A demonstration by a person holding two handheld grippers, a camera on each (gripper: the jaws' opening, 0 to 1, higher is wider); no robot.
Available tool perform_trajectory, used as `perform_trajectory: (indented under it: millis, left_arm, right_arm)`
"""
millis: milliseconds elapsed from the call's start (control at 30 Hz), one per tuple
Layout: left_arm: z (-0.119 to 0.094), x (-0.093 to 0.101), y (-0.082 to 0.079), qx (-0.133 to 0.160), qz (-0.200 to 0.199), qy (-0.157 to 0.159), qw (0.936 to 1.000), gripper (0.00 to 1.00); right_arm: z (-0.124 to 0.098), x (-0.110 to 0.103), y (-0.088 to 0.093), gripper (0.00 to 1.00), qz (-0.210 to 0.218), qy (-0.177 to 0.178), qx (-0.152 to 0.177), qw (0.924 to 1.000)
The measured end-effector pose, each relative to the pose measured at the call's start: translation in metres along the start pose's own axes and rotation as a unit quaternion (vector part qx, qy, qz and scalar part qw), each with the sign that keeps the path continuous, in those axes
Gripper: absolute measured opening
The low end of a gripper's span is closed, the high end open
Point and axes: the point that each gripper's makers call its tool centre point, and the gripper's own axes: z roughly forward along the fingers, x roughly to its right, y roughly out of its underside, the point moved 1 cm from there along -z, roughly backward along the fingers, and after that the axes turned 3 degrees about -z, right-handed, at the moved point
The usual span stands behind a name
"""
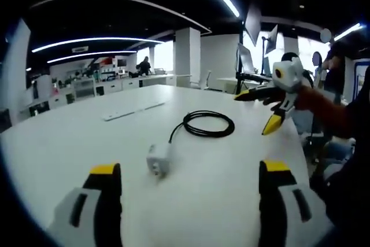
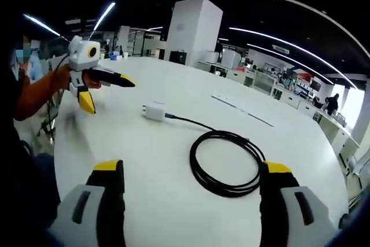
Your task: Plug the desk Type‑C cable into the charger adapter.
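2 grippers, 1 cable, 1 adapter

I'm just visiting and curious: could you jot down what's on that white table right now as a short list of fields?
Surface: white table
Charger adapter: small white block, lying on the table
Cable: black, coiled in a loop, one end reaching the adapter; looks already joined, not certain
Left gripper: open, holding nothing, aimed at the adapter
Right gripper: open, holding nothing, near the coil
Background: open office with desks and monitors
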Motion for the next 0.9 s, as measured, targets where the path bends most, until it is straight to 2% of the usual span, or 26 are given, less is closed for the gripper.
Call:
perform_trajectory:
  millis: [200, 600, 900]
  left_arm:
    - [-0.015, 0.008, -0.001, 0.005, 0.003, -0.003, 1.0000, 1.00]
    - [-0.042, 0.013, 0.004, 0.013, 0.002, -0.010, 0.9999, 1.00]
    - [-0.056, 0.019, 0.007, 0.015, 0.006, -0.013, 0.9998, 1.00]
  right_arm:
    - [-0.016, 0.000, -0.004, 0.98, 0.000, 0.009, 0.005, 0.9999]
    - [-0.057, -0.021, 0.008, 0.97, 0.002, 0.024, 0.009, 0.9997]
    - [-0.073, -0.027, 0.016, 0.96, 0.010, 0.036, 0.011, 0.9992]
